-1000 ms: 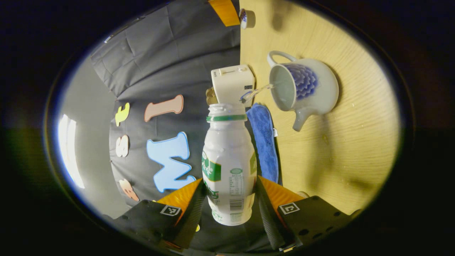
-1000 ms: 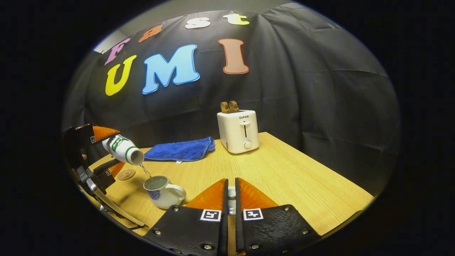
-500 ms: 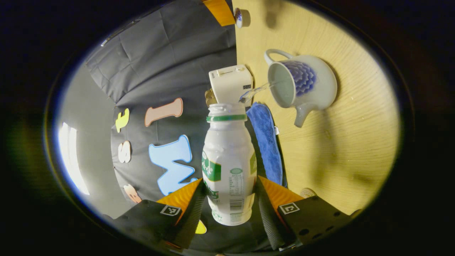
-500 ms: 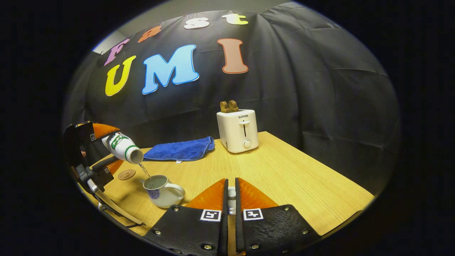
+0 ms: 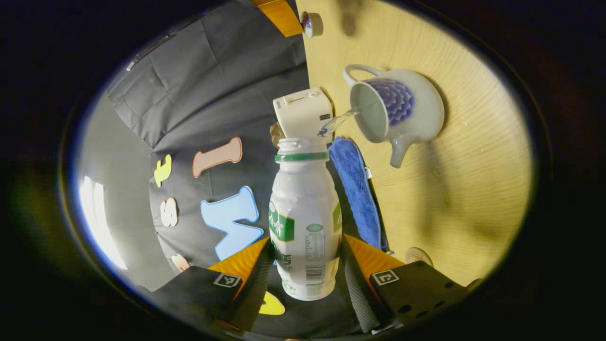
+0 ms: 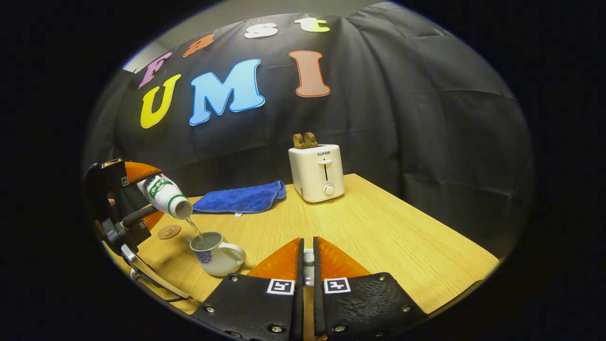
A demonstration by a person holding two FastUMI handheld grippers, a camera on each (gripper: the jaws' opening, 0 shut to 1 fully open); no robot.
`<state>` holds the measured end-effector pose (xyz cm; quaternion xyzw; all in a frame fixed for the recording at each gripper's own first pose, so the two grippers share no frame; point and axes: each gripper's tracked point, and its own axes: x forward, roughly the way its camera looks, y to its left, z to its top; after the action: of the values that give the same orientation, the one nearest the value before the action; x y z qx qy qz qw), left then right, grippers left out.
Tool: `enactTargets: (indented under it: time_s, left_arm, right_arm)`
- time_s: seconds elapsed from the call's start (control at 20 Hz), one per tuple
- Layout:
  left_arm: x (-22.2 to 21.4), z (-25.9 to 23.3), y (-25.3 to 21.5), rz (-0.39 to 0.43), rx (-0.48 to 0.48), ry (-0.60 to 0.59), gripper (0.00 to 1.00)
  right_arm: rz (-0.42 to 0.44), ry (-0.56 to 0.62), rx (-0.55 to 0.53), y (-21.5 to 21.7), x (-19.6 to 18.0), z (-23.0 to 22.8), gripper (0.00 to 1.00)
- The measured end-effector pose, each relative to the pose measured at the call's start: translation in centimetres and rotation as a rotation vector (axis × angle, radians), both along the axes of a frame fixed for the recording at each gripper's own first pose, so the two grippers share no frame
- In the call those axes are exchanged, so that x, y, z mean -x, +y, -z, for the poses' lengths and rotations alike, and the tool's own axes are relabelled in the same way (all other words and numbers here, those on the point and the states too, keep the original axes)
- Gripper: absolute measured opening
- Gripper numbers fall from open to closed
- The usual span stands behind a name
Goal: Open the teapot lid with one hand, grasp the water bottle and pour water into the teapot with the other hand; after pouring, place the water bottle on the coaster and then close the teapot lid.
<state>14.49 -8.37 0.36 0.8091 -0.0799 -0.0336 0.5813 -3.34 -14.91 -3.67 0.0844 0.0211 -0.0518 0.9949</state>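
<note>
Squarely between left jaws: water bottle (image 5: pixel 304 222).

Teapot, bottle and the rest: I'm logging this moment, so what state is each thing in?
Teapot: open, upright, taking water.
Bottle: uncapped, tilted, pouring.
Lid: off the teapot, between the right gripper's fingers.
Left gripper: shut on the bottle.
Coaster: bare.
Towel: folded, lying flat.
Toaster: bread up in its slots.
</note>
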Motion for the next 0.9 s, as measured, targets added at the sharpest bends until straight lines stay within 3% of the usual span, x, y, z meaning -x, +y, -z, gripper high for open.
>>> enactTargets:
  time_s: [0.1, 0.2, 0.25, 0.35, 0.6, 0.85, 0.9]
  left_arm:
    - [0.0, -0.2, -0.1, 0.004, -0.019, -0.003, 0.85]
    - [0.0, -0.3, -0.1, 0.009, -0.036, -0.004, 0.85]
    - [0.0, -0.3, -0.2, 0.010, -0.042, -0.003, 0.90]
    - [0.1, -0.4, -0.4, 0.017, -0.058, -0.001, 0.85]
    - [0.0, 0.3, -0.8, 0.030, -0.106, -0.001, 0.89]
    - [0.3, 0.3, -0.9, 0.033, -0.135, -0.002, 0.85]
    - [0.3, 0.3, -1.0, 0.036, -0.141, -0.004, 0.89]
  right_arm:
    - [-0.002, -0.001, 0.000, 0.0, 0.0, 0.0, 0.08]
    - [-0.004, 0.003, -0.003, 0.0, 0.0, 0.2, 0.08]
    - [-0.006, 0.005, -0.004, 0.0, 0.0, 0.3, 0.08]
    - [-0.006, 0.009, -0.002, 0.0, 0.0, 0.5, 0.08]
    - [-0.005, 0.011, -0.003, -0.1, 0.0, 0.6, 0.08]
    - [-0.008, 0.023, -0.002, -0.2, -0.1, 1.2, 0.08]
    - [-0.008, 0.025, -0.003, -0.2, -0.1, 1.2, 0.08]
